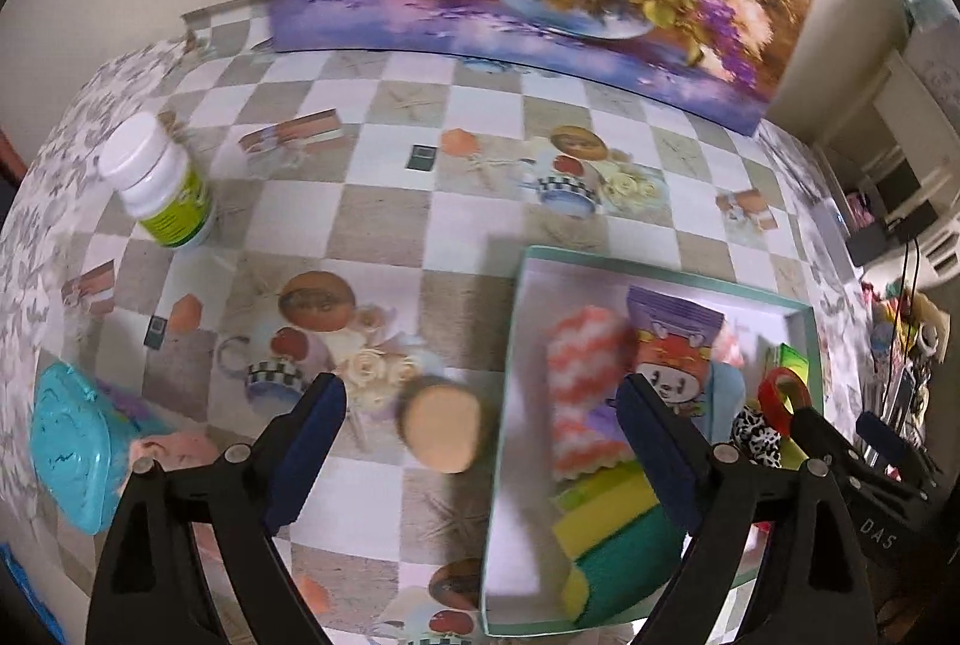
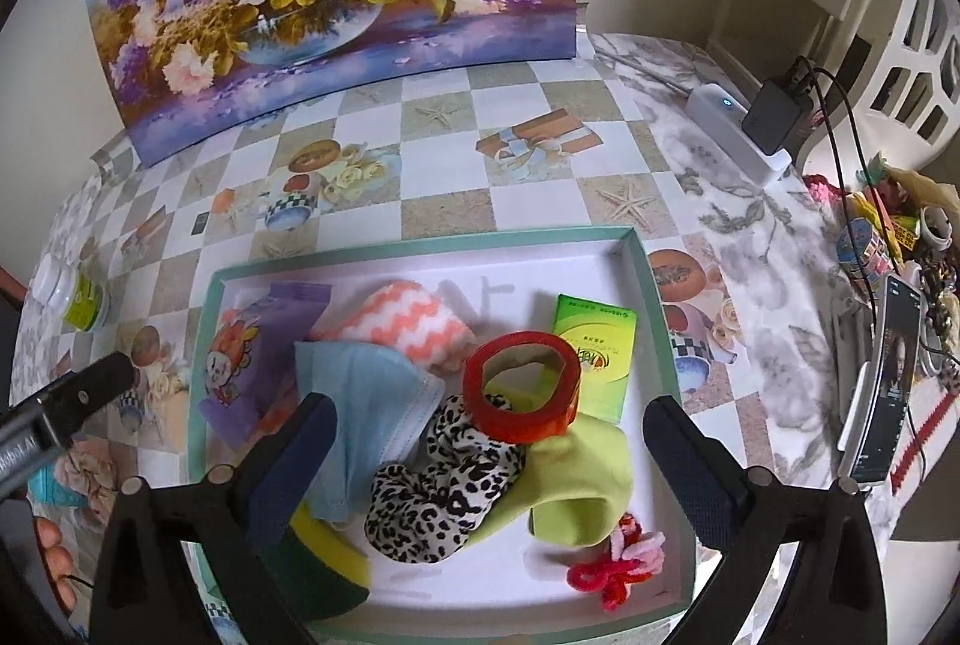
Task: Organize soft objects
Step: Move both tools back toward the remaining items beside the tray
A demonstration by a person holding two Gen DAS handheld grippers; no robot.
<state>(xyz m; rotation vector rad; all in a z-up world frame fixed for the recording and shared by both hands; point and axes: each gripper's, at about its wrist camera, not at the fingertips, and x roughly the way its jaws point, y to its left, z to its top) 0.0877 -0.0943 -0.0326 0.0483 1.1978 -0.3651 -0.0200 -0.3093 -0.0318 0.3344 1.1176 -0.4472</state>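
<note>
left gripper [image 1: 480, 441] fingers spread, empty; beige puff [image 1: 441, 429] between them, on bench [image 1: 384, 237]. advise centring, pinching lightly, lifting into box [image 1: 516, 345] beside right finger. right gripper [image 2: 489, 459] released.

You've got a shallow teal-rimmed box [image 2: 651, 279] on the checkered cloth, already holding most of the soft things: a coral-and-white zigzag cloth [image 2: 414, 327] rolled near the back, a pale blue face mask [image 2: 366, 405] in front of it, a leopard-print scrunchie [image 2: 444, 489] beside a lime-green cloth [image 2: 576, 489], and a red yarn bow [image 2: 612, 564] at the front edge. A yellow-and-green sponge [image 1: 612, 537] lies in the near left corner. Your peach makeup sponge [image 1: 441, 429] (blurred) is just outside the box's left wall
</note>
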